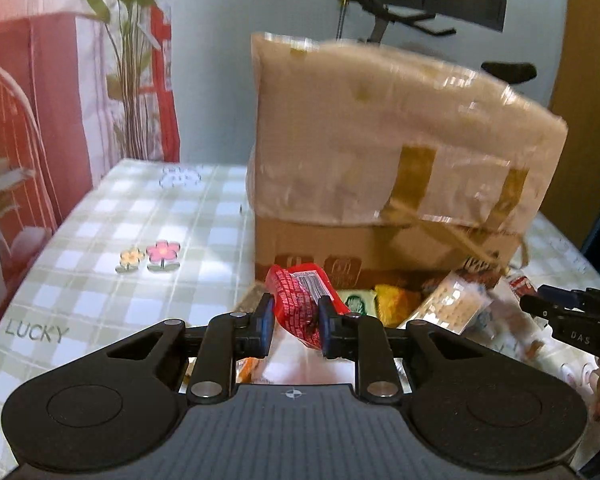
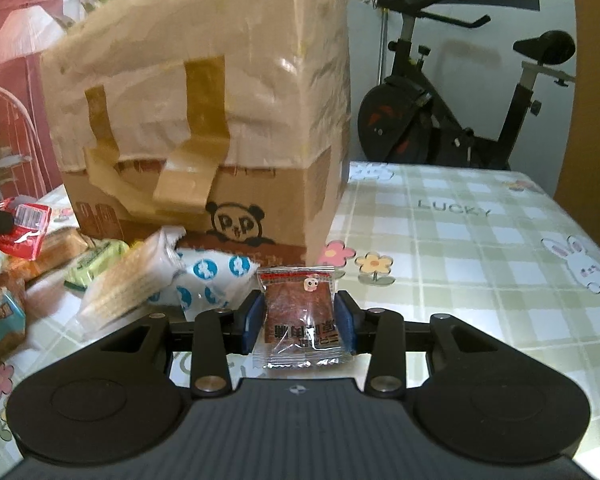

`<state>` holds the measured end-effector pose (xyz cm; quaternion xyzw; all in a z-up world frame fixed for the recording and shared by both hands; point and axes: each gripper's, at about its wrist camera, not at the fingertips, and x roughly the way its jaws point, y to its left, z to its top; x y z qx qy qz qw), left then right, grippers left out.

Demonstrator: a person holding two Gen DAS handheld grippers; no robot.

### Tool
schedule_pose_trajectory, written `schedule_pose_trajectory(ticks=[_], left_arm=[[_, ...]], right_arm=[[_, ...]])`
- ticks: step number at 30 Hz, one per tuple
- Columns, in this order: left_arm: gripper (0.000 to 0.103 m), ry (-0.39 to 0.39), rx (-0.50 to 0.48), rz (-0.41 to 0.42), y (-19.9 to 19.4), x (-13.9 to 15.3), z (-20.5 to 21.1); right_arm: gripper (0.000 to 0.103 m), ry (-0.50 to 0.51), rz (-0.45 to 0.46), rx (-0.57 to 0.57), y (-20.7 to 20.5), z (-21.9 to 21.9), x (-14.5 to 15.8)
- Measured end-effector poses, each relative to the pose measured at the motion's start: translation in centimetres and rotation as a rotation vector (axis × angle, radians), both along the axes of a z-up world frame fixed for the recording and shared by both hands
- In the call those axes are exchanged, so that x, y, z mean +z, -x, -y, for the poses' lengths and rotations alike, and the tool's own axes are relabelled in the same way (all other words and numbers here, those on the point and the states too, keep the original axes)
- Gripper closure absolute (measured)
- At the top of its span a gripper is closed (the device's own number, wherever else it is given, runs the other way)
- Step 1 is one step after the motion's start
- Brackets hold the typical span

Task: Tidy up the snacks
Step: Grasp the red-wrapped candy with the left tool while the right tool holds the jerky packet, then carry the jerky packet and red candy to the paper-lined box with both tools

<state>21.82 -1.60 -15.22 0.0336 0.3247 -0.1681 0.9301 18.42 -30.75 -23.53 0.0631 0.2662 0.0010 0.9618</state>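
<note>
A: Which step do you think is in hand now?

B: I think it is the picking step. The left gripper (image 1: 293,322) has its jaws closed on a red packet (image 1: 300,300), in the lower middle of the left wrist view. The packet seems lifted a little above the pile of snacks (image 1: 440,308) behind it, but the picture is blurred there.

A: And the other one?

B: The right gripper (image 2: 299,322) has its jaws closed on a clear packet with something dark red-brown inside (image 2: 299,312), in the lower middle of the right wrist view. Whether this packet hangs free or rests on the worktop (image 2: 480,248), I cannot tell.

A: Where are the other snacks?

B: They lie in a heap on the checked worktop, just in front of a big cardboard box (image 2: 204,120) covered with tape. In the right wrist view the heap is at the lower left: a white pack with blue circles (image 2: 208,280), a green pack (image 2: 96,260).

A: What does the next move need?

B: In my judgement, each packet must be carried away from the heap and put down in its own place. I cannot see any tray or sorted group. The grip on the thin wrappers must be kept firm, because such foil slips easily.
</note>
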Motion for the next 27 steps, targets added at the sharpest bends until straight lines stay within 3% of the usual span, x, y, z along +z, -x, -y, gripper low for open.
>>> schedule_pose_trajectory(ticks=[19,27], left_arm=[[0.079,0.075,-0.049,0.208,1.6,7.1,1.1],[0.079,0.096,-0.080,0.279,0.4,9.8,2.5]], right_arm=[[0.062,0.062,0.336,0.046,3.9,-1.0,10.9],[0.062,0.040,0.424,0.116,1.7,-1.4,15.2]])
